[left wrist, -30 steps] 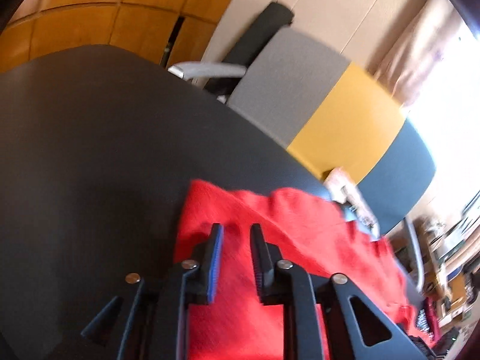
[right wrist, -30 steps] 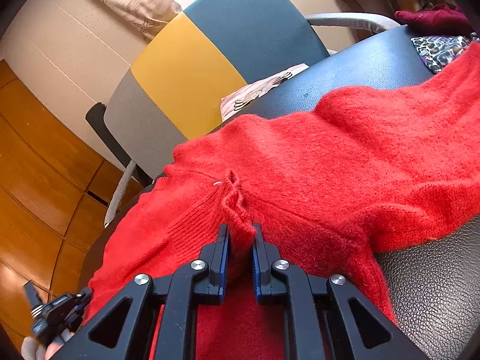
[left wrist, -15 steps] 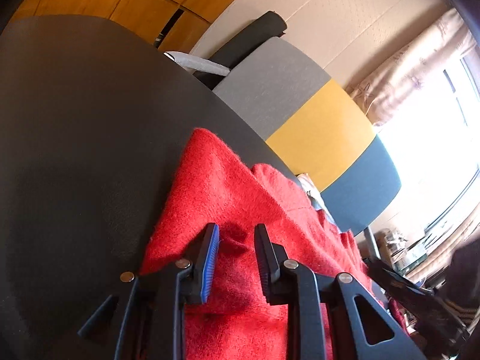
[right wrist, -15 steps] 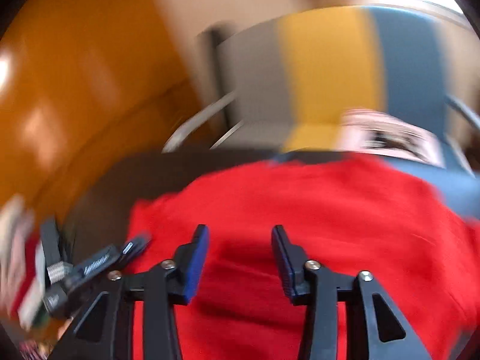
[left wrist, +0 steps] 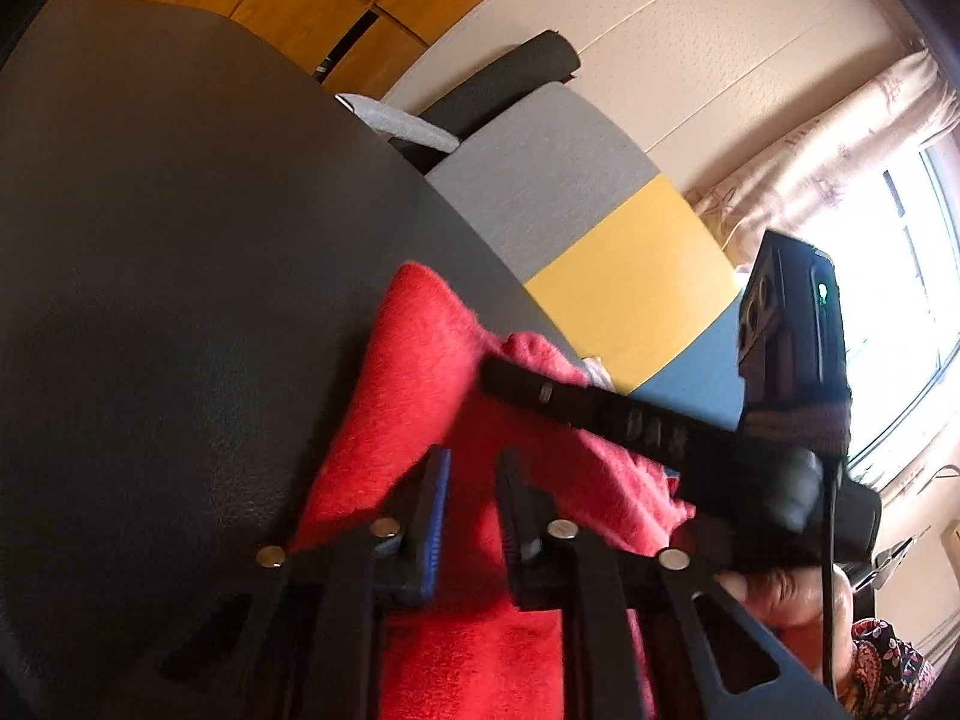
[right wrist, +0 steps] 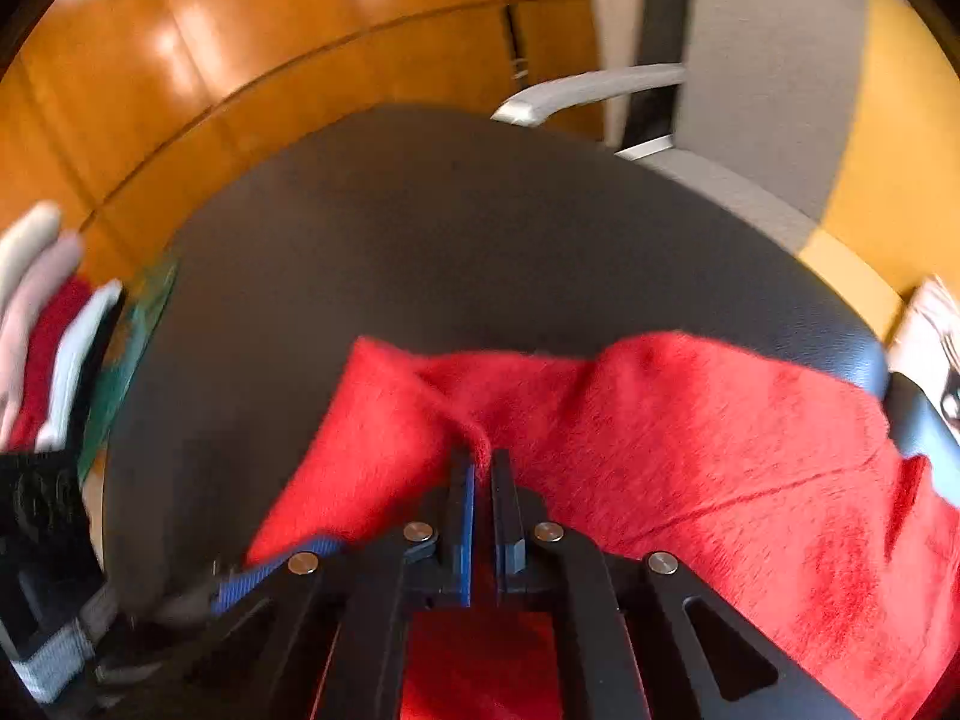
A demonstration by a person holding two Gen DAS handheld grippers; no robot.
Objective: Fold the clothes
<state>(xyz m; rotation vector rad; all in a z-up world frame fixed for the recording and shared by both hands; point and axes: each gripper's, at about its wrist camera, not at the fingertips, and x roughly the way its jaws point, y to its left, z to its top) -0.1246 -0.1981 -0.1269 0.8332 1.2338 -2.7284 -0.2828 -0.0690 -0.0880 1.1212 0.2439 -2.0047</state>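
No readable lettering anywhere. The red sweater (right wrist: 690,450) lies bunched on the dark tabletop (right wrist: 420,252) toward its chair-side edge. The right gripper (right wrist: 483,468) pinches a ridge of it, jaws nearly together. The left gripper (left wrist: 471,480) hovers parted over the knit, gripping nothing. Clothes at the tabletop's left edge are blurred.

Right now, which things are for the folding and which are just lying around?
For the folding:
red sweater
right hand-held gripper, pinching the sweater
left hand-held gripper, open over it
dark table

Just lying about:
grey, yellow and blue chair
stacked clothes
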